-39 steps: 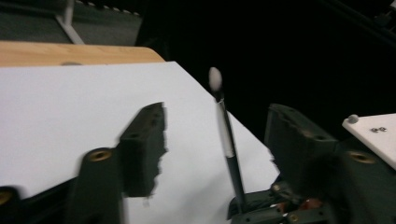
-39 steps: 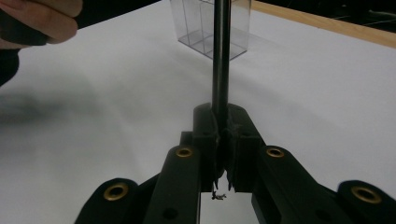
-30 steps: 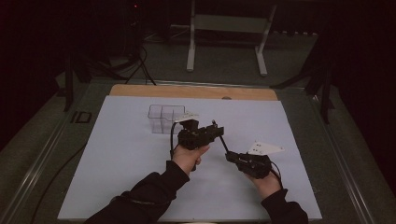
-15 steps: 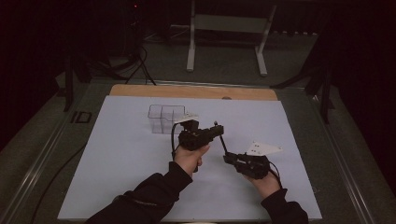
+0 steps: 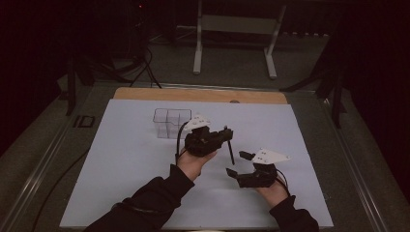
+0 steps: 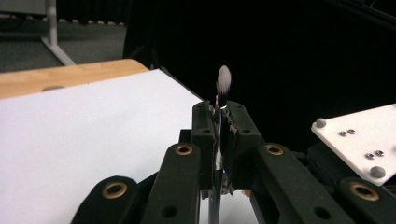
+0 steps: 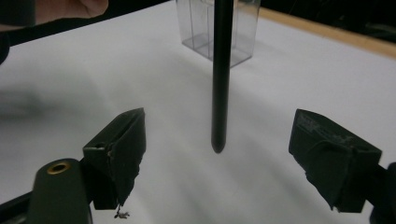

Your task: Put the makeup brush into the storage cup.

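Left gripper (image 5: 226, 133) clamped on the brush (image 6: 223, 83), bristles up and handle hanging over the middle of the mat (image 5: 121, 159), I free it from my right gripper (image 5: 238, 164), whose jaws have just opened wide around the handle, box (image 5: 170, 122) waiting toward the far edge.

I'm seeing my left gripper (image 6: 219, 123) clamping a slim brush (image 6: 223, 84), its pale bristle tip sticking up above the closed jaws, with the white table sheet (image 6: 84, 126) lying beyond at left.
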### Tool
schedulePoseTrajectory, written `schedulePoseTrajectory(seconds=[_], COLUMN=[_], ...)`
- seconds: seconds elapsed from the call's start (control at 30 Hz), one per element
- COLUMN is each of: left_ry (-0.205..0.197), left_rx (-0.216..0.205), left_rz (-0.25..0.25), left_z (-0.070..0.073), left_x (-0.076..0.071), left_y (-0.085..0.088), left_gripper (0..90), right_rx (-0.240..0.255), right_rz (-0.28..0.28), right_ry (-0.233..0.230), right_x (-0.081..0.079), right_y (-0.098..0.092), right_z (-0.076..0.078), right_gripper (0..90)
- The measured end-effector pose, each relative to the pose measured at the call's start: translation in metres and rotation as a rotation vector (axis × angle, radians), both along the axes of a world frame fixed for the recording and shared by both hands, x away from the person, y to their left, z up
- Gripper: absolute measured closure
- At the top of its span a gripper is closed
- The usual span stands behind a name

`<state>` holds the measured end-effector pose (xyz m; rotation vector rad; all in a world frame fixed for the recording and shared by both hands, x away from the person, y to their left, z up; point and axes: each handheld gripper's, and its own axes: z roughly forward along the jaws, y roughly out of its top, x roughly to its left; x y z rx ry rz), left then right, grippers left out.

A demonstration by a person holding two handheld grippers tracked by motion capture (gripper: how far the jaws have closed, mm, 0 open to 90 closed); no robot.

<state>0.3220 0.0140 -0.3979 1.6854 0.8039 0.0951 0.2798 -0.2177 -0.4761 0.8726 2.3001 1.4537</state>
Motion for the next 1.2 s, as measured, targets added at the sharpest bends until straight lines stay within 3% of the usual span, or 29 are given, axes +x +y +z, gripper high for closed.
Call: schedulePoseTrajectory(seconds=[0.07,0.2,0.23,0.27,0.4,0.57,0.77,1.2], left_ry=[-0.031,-0.052,-0.067,-0.076,-0.079,-0.108,-0.149,-0.182], left_rx=[0.021,0.033,0.047,0.056,0.057,0.069,0.110,0.117], left_rz=[0.000,0.006,0.018,0.025,0.038,0.061,0.109,0.191], left_z=[0.005,0.009,0.010,0.012,0.016,0.025,0.038,0.057], left_x=[-0.002,-0.003,-0.004,-0.005,-0.004,-0.004,0.000,0.010], left_y=[0.003,0.007,0.009,0.012,0.019,0.031,0.052,0.091], left_gripper=[85.4,85.4,85.4,85.4,85.4,85.4,85.4,85.4], right_rx=[0.010,-0.006,0.022,0.020,0.006,0.033,0.043,0.032], right_rz=[0.018,0.024,0.039,0.037,0.037,0.058,0.040,0.032], right_ry=[-0.010,-0.033,-0.034,-0.038,-0.058,-0.061,-0.064,-0.072], right_x=[-0.001,-0.002,-0.002,-0.002,-0.002,-0.002,-0.002,-0.003], right_y=[0.000,0.000,-0.002,-0.002,-0.002,-0.004,-0.007,-0.007], right_z=[0.001,0.000,0.000,0.000,0.000,0.002,0.003,0.003], right_gripper=[13.9,13.4,13.4,13.5,13.7,13.9,13.9,14.0])
